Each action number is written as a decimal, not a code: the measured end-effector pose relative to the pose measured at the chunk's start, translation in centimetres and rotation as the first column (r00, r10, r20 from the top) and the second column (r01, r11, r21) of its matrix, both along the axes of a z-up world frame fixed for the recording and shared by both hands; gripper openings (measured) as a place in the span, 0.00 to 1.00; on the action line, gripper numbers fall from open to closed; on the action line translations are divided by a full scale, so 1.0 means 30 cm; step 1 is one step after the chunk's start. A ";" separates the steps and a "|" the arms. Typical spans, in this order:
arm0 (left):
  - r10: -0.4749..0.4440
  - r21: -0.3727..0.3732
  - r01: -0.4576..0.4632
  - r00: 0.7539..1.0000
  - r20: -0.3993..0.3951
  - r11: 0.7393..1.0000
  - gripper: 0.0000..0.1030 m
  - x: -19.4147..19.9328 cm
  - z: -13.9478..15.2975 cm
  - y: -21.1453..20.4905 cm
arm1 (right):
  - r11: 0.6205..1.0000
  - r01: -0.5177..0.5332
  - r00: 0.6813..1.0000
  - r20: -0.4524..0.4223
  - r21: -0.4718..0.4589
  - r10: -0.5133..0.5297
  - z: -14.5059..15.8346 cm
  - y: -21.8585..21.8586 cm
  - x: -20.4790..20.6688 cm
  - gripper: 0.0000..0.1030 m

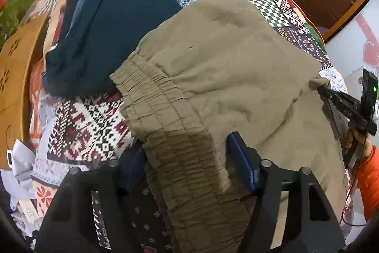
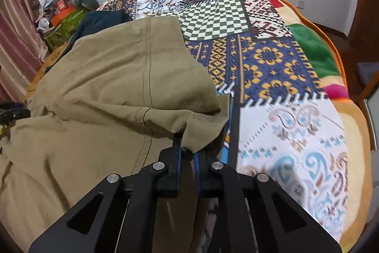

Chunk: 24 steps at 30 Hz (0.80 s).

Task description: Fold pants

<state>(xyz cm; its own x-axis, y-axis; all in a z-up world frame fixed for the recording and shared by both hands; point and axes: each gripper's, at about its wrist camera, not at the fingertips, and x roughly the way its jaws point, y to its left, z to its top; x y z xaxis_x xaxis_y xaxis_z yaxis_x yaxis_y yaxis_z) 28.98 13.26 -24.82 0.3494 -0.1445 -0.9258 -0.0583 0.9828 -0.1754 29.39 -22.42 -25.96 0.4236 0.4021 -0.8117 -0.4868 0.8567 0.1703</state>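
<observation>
Down on the patterned bedspread (image 1: 78,125), the tan pants (image 1: 225,77) lie with their elastic waistband between the left gripper's (image 1: 187,158) parted fingers, beside a dark folded garment (image 1: 113,34). From the right wrist, the right gripper (image 2: 188,146) pinches a pants corner tight.

One pair of khaki cotton pants with an elasticated waistband (image 1: 213,77) lay on one bed covered by a single patchwork-print quilt (image 2: 272,58). One dark teal folded garment (image 1: 113,27) sat beside the pants, with at least one more dark blue piece under it; the exact number there could not be told. Two black hand-held grippers were in view, the left (image 1: 187,158) and the right (image 2: 188,151). One orange sleeve (image 1: 369,174) showed.
</observation>
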 end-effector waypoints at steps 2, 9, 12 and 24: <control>-0.027 0.009 0.027 1.000 0.013 1.000 0.62 0.015 0.013 -0.031 | 1.000 0.018 1.000 0.000 -0.012 -0.018 0.004 -0.010 0.004 0.07; -0.070 0.063 0.067 0.996 0.054 0.996 0.51 0.006 0.024 -0.036 | 0.998 0.066 0.998 0.016 0.000 -0.066 0.036 -0.085 -0.060 0.07; -0.041 0.081 0.036 0.997 0.060 0.996 0.52 -0.008 0.016 -0.015 | 0.998 0.065 0.997 0.029 -0.006 -0.065 0.039 -0.066 -0.072 0.07; -0.011 0.144 -0.004 0.994 0.105 0.990 0.56 -0.033 0.061 -0.017 | 0.996 0.081 0.996 0.043 -0.023 -0.080 0.055 -0.041 -0.076 0.13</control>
<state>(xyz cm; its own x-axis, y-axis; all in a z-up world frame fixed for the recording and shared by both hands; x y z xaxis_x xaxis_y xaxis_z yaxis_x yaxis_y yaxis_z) 27.98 12.74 -23.00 0.4458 -0.0141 -0.8950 -0.0431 0.9984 -0.0372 27.12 -23.66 -24.31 0.4880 0.3454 -0.8016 -0.4227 0.8970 0.1292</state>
